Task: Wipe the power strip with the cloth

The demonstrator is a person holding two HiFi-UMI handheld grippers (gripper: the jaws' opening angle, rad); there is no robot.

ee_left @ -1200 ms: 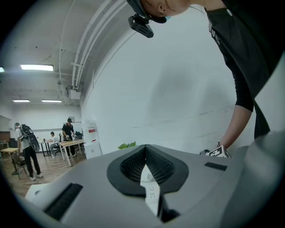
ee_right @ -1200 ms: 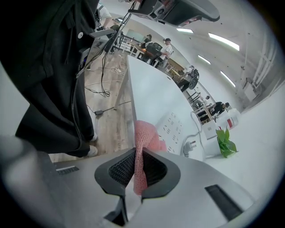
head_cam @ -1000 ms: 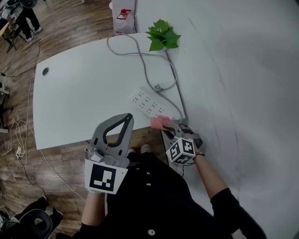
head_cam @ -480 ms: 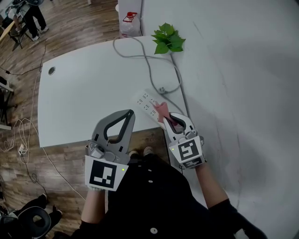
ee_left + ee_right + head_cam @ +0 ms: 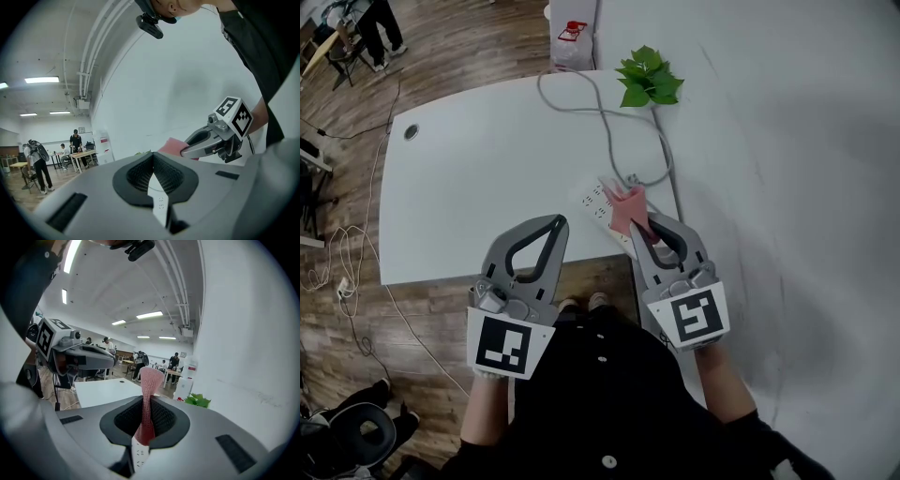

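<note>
– Right gripper view: our right gripper [image 5: 143, 427] is pinching the cloth [image 5: 151, 380]; our left gripper [image 5: 557, 222] is sitting shut
– The power strip [image 5: 596, 197] is lying just beyond those fingertips; we're risking shoving it off the table [image 5: 469, 187]

A leafy green plant [image 5: 649, 79] stands at the white tabletop's [image 5: 478, 197] far right corner, and a round cable hole [image 5: 412, 132] sits near its far left corner. Loose wires [image 5: 341, 287] trail over the wooden floor [image 5: 459, 37] to its left.
</note>
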